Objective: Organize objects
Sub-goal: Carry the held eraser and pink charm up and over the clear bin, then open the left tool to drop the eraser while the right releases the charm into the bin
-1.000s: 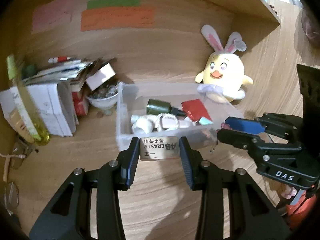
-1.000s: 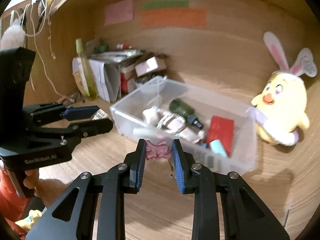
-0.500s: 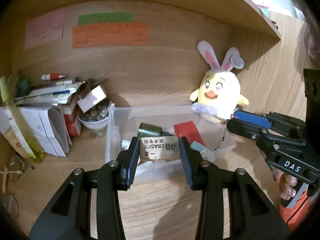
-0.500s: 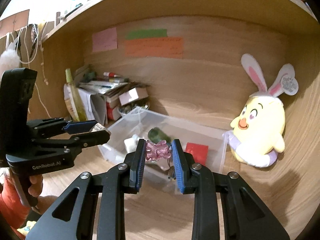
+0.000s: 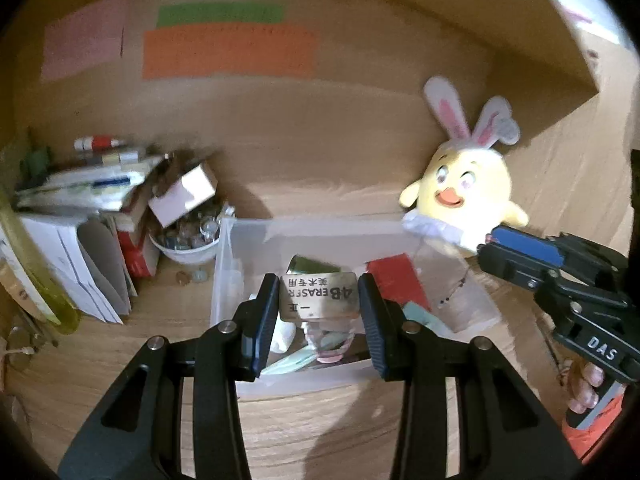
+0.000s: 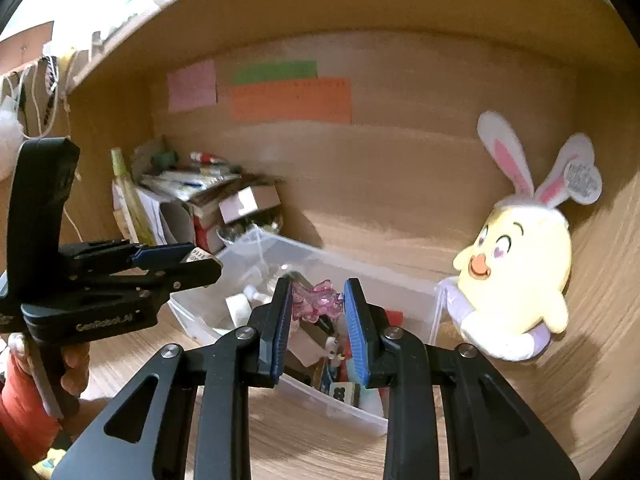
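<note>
**Both grippers over the clear bin, each with its catch**

Since a second ago both hands have carried their loads forward and up — the eraser and the pink charm, then short of the bin's near wall, now hang over its inside.

Left wrist view: the left gripper [image 5: 319, 304] has its blue-padded fingers [image 5: 266, 316] pinching a flat rectangular eraser [image 5: 319, 300] by its short ends, beige wrapper facing the camera with its print upside down. It sits at frame centre, above the translucent plastic bin [image 5: 224, 264], a soft-cornered rectangular tub on the wood-grain worktop [image 5: 120, 360]. Inside lie a red flat packet [image 5: 394, 280], a dark green bottle [image 5: 308, 266] and pale, rounded odds and ends. At the right edge the right gripper [image 5: 492, 250] reaches in from the side, a hand [image 5: 584, 388] on its grip.

Right wrist view: the right gripper [image 6: 317, 300] has its ribbed fingers [image 6: 358, 320] closed on a glossy, see-through pink charm [image 6: 317, 300] of knobbly shape, low centre of the frame, over the bin [image 6: 192, 312]. The left gripper [image 6: 200, 262] shows at mid left, a corner of the eraser poking out.

A fuzzy yellow plush chick [image 6: 516, 272] with felt rabbit ears stands at the right, just beside the bin's far end. A heap of books and papers [image 5: 80, 216] and a white bowl [image 5: 188, 250] of glassy beads crowd the left. Paper notes [image 5: 228, 54] — pink, green, orange — are stuck on the wooden back panel.
</note>
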